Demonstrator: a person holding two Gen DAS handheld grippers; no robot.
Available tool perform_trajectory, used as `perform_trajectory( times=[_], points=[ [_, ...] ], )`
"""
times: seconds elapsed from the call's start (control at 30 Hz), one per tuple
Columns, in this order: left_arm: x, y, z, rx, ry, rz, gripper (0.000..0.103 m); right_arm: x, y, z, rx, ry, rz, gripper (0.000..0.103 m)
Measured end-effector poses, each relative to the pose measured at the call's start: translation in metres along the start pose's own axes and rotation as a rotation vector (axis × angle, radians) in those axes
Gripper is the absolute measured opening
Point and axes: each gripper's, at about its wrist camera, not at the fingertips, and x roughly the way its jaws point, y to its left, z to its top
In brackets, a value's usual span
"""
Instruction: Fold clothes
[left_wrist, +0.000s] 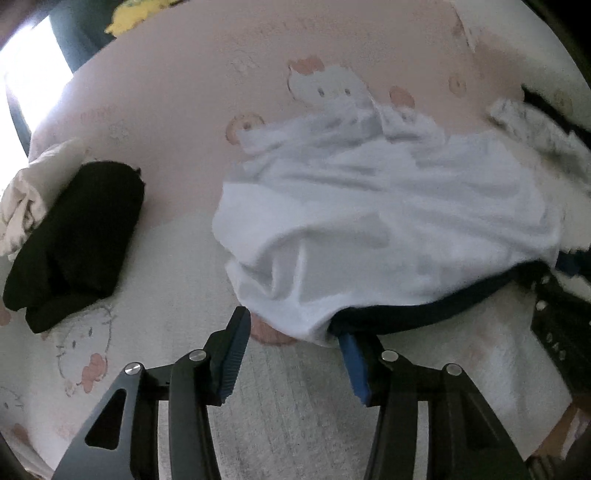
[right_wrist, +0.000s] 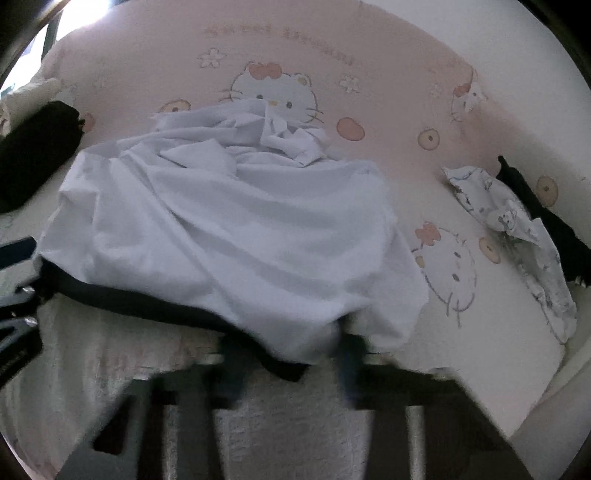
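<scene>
**White garment, near hem at both grippers**

Left-wrist view, left to right:
- Cream cloth (left_wrist: 26, 192), left edge, crumpled.
- Black bundle (left_wrist: 77, 236), folded, touching the cream cloth, well apart from the garment.
- Blanket (left_wrist: 177, 92), pink and white with a cat print, under everything.
- Left gripper (left_wrist: 291, 332), bottom centre. Jaws part-spread; the garment's hem corner lies between them, against the right pad, clear of the left. Firm pinch: cannot tell.
- White garment (left_wrist: 388, 221), centre to right, just above the gripper. Its dark-banded hem (left_wrist: 424, 314) runs left to right across the frame: that is the long axis.
- Right gripper (left_wrist: 557, 325), lower right edge, at the hem's far end.

Right-wrist view, left to right:
- Black bundle (right_wrist: 33, 158), upper left.
- White garment (right_wrist: 229, 229), centre, rumpled, collar end away toward the top of the frame.
- Right gripper (right_wrist: 291, 354), bottom centre, blurred. Jaws narrowed around hem cloth; appears pinched, not certain.
- Printed cloth (right_wrist: 517, 229), right, beside a black piece (right_wrist: 539, 206).

Judgement: each gripper has one end of the near hem, neither nearer. The fold likely carries the hem away, toward the collar.
</scene>
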Motion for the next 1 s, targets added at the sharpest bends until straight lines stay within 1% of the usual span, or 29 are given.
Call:
perform_trajectory(
  times=[0.07, 0.17, 0.23, 0.33, 0.4, 0.47, 0.57, 0.63, 0.7, 0.77, 0.8, 0.87, 0.9, 1.0],
  points=[
    [-0.005, 0.003, 0.004, -0.004, -0.03, 0.011, 0.045, -0.001, -0.007, 0.002, 0.029, 0.009, 0.004, 0.021],
    [-0.01, 0.007, 0.009, 0.016, -0.054, 0.036, 0.045, -0.001, -0.018, 0.005, 0.071, 0.022, 0.009, 0.021],
    [-0.015, 0.012, 0.012, 0.0, -0.06, 0.044, 0.045, -0.007, -0.025, 0.008, 0.092, 0.009, 0.005, 0.021],
    [-0.025, 0.025, 0.016, -0.07, -0.052, 0.005, 0.045, -0.019, -0.036, 0.013, 0.126, -0.026, 0.018, 0.021],
    [-0.029, 0.032, 0.023, -0.098, -0.052, -0.012, 0.045, -0.026, -0.042, 0.017, 0.147, -0.049, 0.028, 0.021],
    [-0.034, 0.036, 0.029, -0.103, -0.066, -0.019, 0.045, -0.034, -0.047, 0.021, 0.168, -0.072, 0.037, 0.021],
    [-0.045, 0.038, 0.039, -0.095, -0.086, -0.01, 0.045, -0.037, -0.055, 0.026, 0.204, -0.081, 0.044, 0.021],
    [-0.049, 0.04, 0.046, -0.09, -0.095, -0.009, 0.045, -0.04, -0.06, 0.028, 0.249, -0.091, 0.057, 0.021],
    [-0.055, 0.044, 0.054, -0.089, -0.115, -0.005, 0.045, -0.043, -0.066, 0.035, 0.277, -0.114, 0.051, 0.021],
    [-0.06, 0.048, 0.063, -0.089, -0.136, 0.009, 0.045, -0.05, -0.073, 0.046, 0.296, -0.153, 0.01, 0.02],
    [-0.062, 0.051, 0.068, -0.095, -0.15, 0.054, 0.045, -0.054, -0.076, 0.051, 0.305, -0.173, -0.011, 0.004],
    [-0.065, 0.061, 0.079, -0.108, -0.174, 0.137, 0.045, -0.057, -0.093, 0.062, 0.346, -0.186, -0.06, 0.004],
    [-0.065, 0.07, 0.086, -0.13, -0.173, 0.111, 0.044, -0.058, -0.101, 0.067, 0.367, -0.192, -0.084, 0.004],
    [-0.065, 0.094, 0.104, -0.193, -0.168, 0.036, 0.045, -0.06, -0.131, 0.074, 0.502, -0.195, 0.058, 0.004]
  ],
)
